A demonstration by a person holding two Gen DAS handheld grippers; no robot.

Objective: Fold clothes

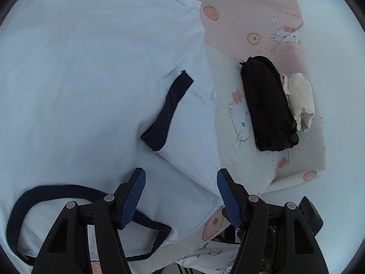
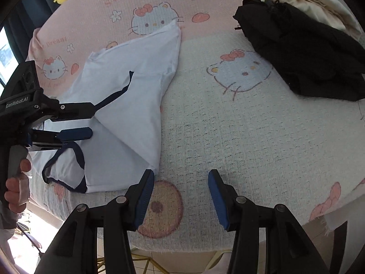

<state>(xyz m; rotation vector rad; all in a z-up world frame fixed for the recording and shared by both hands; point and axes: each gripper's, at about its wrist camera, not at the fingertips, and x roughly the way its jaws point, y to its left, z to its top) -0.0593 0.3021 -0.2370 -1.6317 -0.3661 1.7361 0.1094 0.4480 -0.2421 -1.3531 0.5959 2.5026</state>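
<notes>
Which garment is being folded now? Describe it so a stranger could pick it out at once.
Start from the pink-and-white cartoon-cat blanket covering the table. On its left side lies the pale blue cotton T-shirt, partly folded, beneath the left gripper. Its navy trim at the neckline and sleeve sets it apart from the plain black folded garment and the cream cloth at the far right.

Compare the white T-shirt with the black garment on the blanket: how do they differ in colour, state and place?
The white T-shirt is pale with navy trim; the black garment is plain dark. The T-shirt lies spread, one sleeve folded in; the black garment is a compact bundle. The left gripper hovers over the T-shirt; no gripper is near the black garment. Both rest on the cartoon-cat blanket.
</notes>
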